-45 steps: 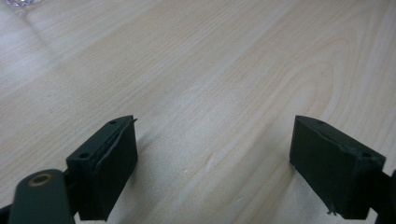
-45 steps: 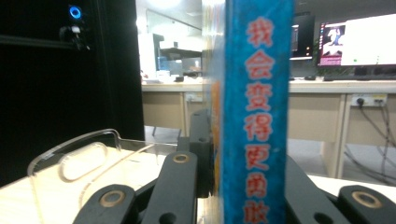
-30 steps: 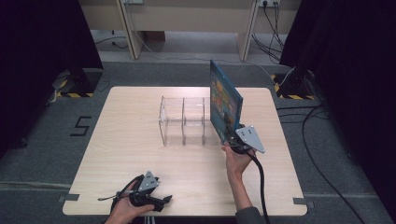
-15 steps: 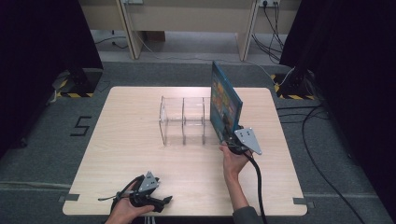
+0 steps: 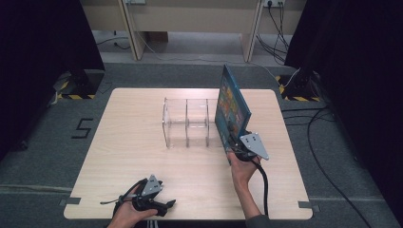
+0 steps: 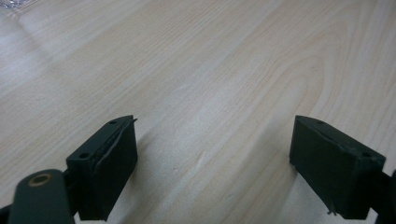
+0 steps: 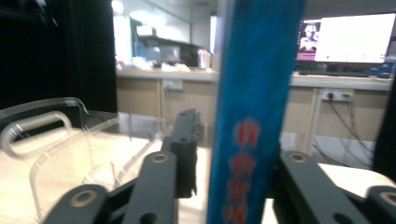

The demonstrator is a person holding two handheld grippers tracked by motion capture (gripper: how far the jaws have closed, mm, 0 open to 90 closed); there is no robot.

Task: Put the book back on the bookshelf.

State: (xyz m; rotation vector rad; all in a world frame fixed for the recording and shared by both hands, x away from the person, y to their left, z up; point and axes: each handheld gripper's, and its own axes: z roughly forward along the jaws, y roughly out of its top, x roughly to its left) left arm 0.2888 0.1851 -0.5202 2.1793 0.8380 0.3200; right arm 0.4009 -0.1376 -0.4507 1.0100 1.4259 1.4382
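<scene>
The jaws of the right tongs (image 5: 236,142) have just been opening, and in the right gripper view a gap is seen between the left jaw and the book's (image 5: 231,108) spine, so the book is judged released, or nearly so, though it is still between the jaws. The book is stood upright on its lower edge, just right of the clear rack (image 5: 186,122), near the middle of the tabletop (image 5: 123,156) and toward its right edge. It seems to lean slightly, so a topple toward the right edge is possible once the tongs are drawn away. Bare tabletop is left toward the near edge for backing out. The left tongs (image 5: 164,205) are held apart and empty, low over the near edge by the left corner, well apart from the rack.
</scene>
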